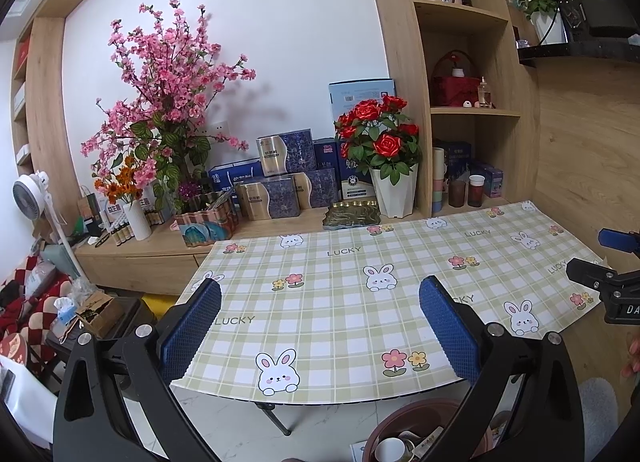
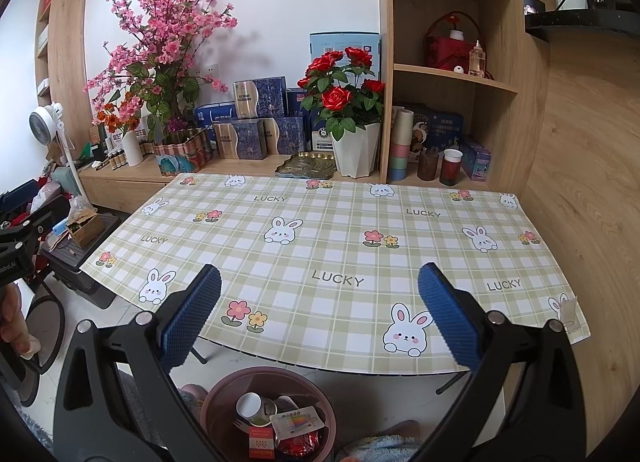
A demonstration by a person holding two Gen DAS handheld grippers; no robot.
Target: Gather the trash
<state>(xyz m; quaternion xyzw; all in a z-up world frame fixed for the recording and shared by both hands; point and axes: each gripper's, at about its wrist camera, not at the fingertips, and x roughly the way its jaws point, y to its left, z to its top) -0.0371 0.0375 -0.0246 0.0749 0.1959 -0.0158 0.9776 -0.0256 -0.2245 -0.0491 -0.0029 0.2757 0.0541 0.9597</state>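
Trash (image 2: 276, 422) lies in the round brown bin (image 2: 216, 394) on the floor, just below the near edge of the table (image 2: 328, 246); on the checked cloth itself I see no loose piece, only a small pale scrap or curled corner (image 2: 570, 308) at the near right edge, and I cannot tell which.

Going from the left: the left gripper (image 1: 320, 326) hangs over the near left part of the table, its blue pads wide apart and nothing between them. In its view the bin shows only partly, at the bottom edge. Further right, the right gripper (image 2: 320, 314) is also fully spread and holds nothing; the bin sits almost directly under it.

I judge that the collecting is nearly finished or finished, since both grippers are empty and the cloth looks bare. The next move probably calls for checking the right corner, and if it is a scrap, a careful pinch at the cloth edge.

Inside the bin a white paper cup (image 2: 250, 406) lies on its side, its mouth turned up and left, so its long axis runs diagonally. A flat card (image 2: 298, 420) lies beside it with its long side left to right, and red wrappers (image 2: 296, 444) are below.
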